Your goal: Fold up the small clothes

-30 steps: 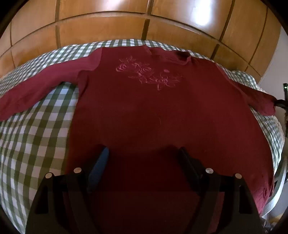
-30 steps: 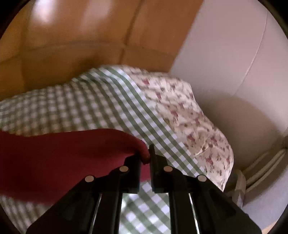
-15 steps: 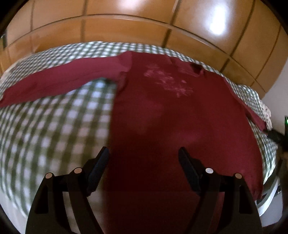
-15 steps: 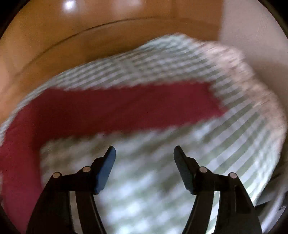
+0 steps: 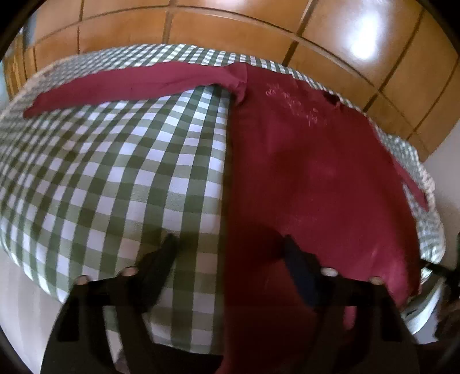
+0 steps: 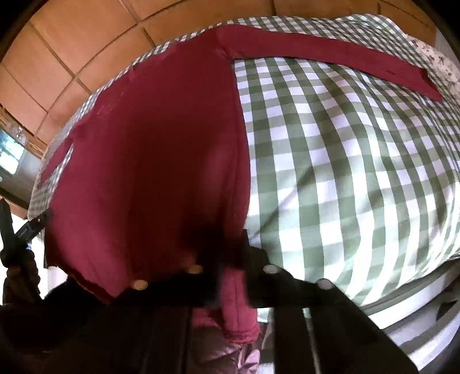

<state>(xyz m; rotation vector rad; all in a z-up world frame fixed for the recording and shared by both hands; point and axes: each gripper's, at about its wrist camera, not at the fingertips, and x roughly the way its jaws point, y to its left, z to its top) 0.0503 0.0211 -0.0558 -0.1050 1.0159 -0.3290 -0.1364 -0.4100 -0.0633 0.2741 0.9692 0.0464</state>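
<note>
Gingham in green and white covers the bed [image 5: 120,172], and a dark red long-sleeved top with pale embroidery on the chest [image 5: 310,172] lies flat on it with the hem toward the cameras. In the left wrist view one sleeve [image 5: 129,86] stretches out to the left along the far edge of the bed, in front of a glossy brown wooden panelled wall [image 5: 230,26]. The left gripper [image 5: 230,244] hangs over the near left corner of the garment: its left finger stands over the checked cloth, its right finger over the red fabric, and the top's side edge runs between them. Its jaws have just been closing but are still apart, and the pads do not press on anything. In the right wrist view the body of the top fills the left half, while the other sleeve [image 6: 330,54] reaches out to the right toward a flowered pillow [image 6: 440,63]. The right gripper [image 6: 230,259] has its jaws pinched together on the hem at the near right corner, a fold of red cloth bunching between the fingers and hanging below them.
</note>
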